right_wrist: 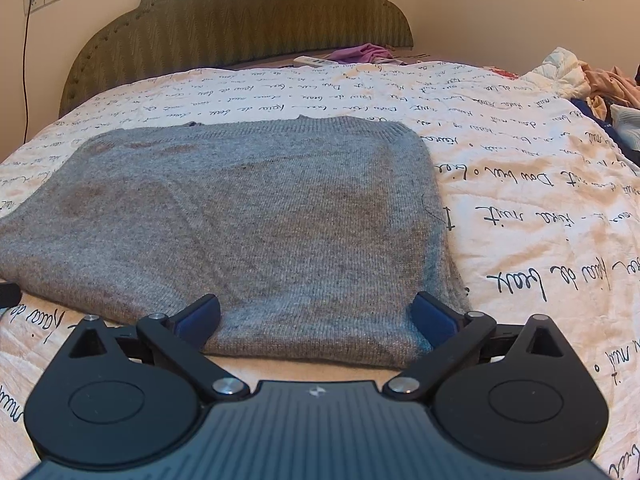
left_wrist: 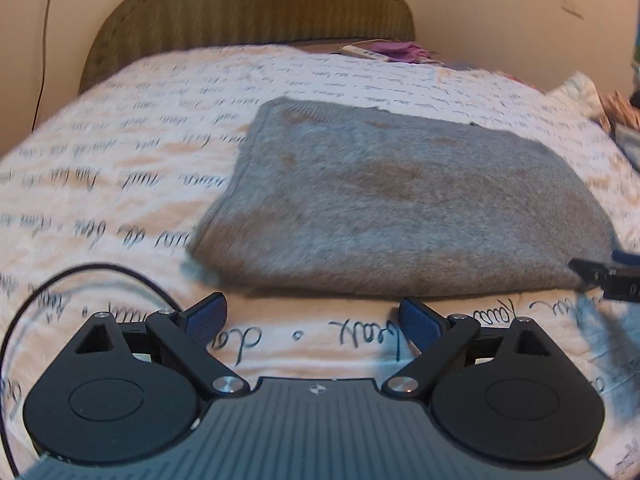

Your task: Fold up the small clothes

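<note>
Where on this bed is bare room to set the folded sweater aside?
Bare bedspread lies right of the grey sweater, and between sweater and headboard. The far right corner is crowded with a clothes pile.

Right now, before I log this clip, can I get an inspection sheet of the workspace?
Surface: white bedspread with black script print, wrinkled.
Job's things: grey knitted sweater, folded flat into a rectangle.
Clutter: purple cloth and white remote by the headboard; clothes pile at the bed's right edge.
Grippers: left gripper open, short of the sweater; right gripper open, fingers straddling its near edge.
Cables: black cord from wall socket.
Surroundings: green upholstered headboard, cream wall.
</note>
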